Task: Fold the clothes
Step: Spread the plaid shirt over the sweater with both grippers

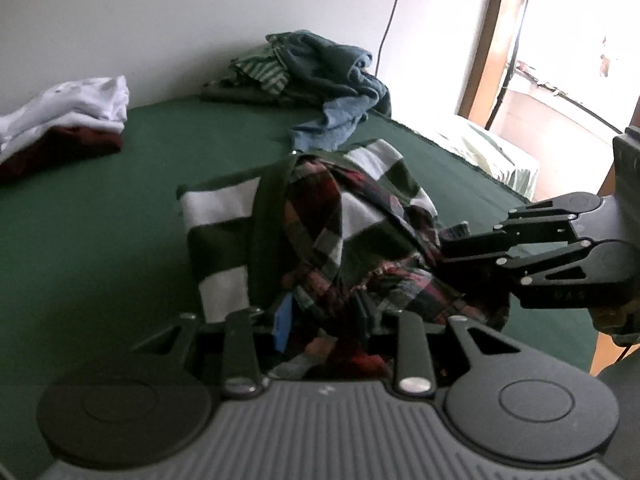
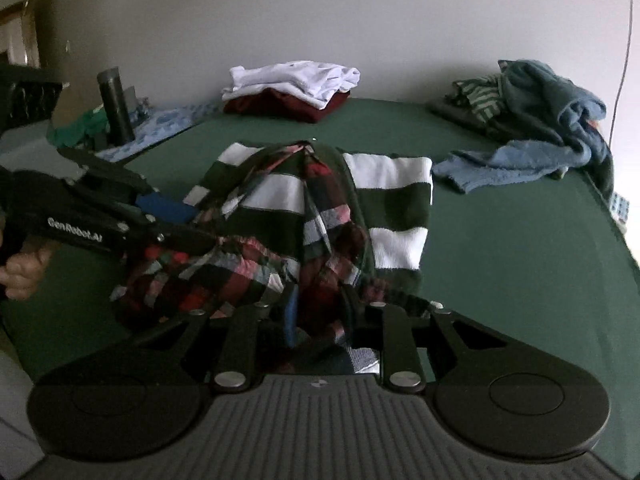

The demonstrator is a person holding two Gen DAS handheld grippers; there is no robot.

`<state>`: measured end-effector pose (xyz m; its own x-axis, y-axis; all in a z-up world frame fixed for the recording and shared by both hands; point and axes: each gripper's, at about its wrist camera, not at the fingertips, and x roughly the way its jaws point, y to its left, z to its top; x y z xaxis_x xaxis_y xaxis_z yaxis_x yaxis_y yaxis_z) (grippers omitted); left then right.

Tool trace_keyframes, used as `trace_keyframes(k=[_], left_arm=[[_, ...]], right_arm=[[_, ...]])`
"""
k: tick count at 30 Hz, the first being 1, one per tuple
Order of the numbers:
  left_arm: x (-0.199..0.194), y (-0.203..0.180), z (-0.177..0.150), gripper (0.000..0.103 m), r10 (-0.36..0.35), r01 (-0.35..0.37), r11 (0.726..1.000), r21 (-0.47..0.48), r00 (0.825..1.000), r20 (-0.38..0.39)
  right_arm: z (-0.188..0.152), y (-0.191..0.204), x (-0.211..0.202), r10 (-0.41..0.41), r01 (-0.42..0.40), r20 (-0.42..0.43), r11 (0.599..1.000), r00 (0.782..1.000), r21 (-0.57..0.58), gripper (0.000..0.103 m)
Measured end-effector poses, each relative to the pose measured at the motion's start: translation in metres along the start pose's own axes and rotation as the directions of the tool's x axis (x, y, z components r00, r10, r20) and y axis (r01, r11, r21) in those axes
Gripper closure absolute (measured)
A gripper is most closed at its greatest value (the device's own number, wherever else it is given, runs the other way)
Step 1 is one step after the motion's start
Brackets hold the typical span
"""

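A red, black and white plaid garment (image 1: 336,248) (image 2: 240,268) lies bunched on a green and white striped garment (image 1: 220,220) (image 2: 396,208) on the green bed (image 1: 100,220) (image 2: 520,260). My left gripper (image 1: 320,320) (image 2: 200,228) is shut on the plaid garment's near edge. My right gripper (image 2: 320,316) (image 1: 448,244) is shut on the plaid garment at its other side. The fingertips are buried in cloth.
A folded stack of white and maroon clothes (image 1: 64,120) (image 2: 292,88) sits at the back. A pile of unfolded blue and green clothes (image 1: 320,80) (image 2: 532,120) lies by the wall. A dark bottle (image 2: 116,104) stands on a side surface on the left. The bed's edge (image 1: 500,184) is at the right.
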<state>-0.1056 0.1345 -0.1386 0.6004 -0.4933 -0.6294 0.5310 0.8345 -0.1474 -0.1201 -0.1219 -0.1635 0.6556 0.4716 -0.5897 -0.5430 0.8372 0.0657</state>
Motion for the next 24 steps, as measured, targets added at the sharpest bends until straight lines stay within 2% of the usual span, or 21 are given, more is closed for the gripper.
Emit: trace_keyframes(k=[6, 10, 13, 16, 19, 20, 21, 23, 24], left_arm=[[-0.013, 0.003, -0.002, 0.067, 0.001, -0.001, 1.000, -0.003, 1.000, 0.009], [-0.023, 0.004, 0.011, 0.066, 0.017, -0.013, 0.998, -0.066, 0.998, 0.061], [-0.018, -0.001, 0.025, 0.060, 0.095, -0.089, 0.990, -0.114, 0.994, 0.056], [0.001, -0.002, 0.030, 0.060, 0.170, -0.172, 0.976, -0.137, 0.985, -0.019], [0.015, -0.002, 0.033, 0.056, 0.220, -0.230, 0.959, -0.167, 0.972, -0.079], [0.015, -0.002, 0.033, 0.050, 0.223, -0.233, 0.958, -0.165, 0.972, -0.081], [0.016, -0.003, 0.033, 0.040, 0.227, -0.238, 0.958, -0.161, 0.970, -0.084], [0.019, -0.006, 0.032, 0.031, 0.250, -0.263, 0.954, -0.145, 0.963, -0.099], [0.020, -0.006, 0.032, 0.030, 0.259, -0.273, 0.952, -0.141, 0.960, -0.106]], right_arm=[[0.001, 0.003, -0.003, -0.011, 0.011, -0.013, 1.000, 1.000, 0.003, 0.077], [0.008, 0.010, -0.003, -0.038, 0.037, -0.031, 0.998, 0.999, -0.041, 0.075], [0.023, 0.004, -0.007, -0.056, 0.055, 0.008, 0.998, 0.998, 0.042, 0.075], [0.032, -0.001, -0.002, -0.104, 0.097, 0.060, 0.989, 0.993, 0.110, 0.077], [0.031, 0.004, 0.018, -0.136, 0.135, 0.001, 0.983, 0.991, 0.126, 0.077], [0.027, 0.007, 0.022, -0.150, 0.149, -0.005, 0.980, 0.989, 0.129, 0.077], [0.023, 0.011, 0.025, -0.165, 0.165, -0.005, 0.978, 0.986, 0.131, 0.076], [0.017, 0.020, 0.025, -0.203, 0.201, 0.010, 0.974, 0.979, 0.103, 0.076], [0.016, 0.022, 0.025, -0.213, 0.211, 0.013, 0.973, 0.977, 0.095, 0.076]])
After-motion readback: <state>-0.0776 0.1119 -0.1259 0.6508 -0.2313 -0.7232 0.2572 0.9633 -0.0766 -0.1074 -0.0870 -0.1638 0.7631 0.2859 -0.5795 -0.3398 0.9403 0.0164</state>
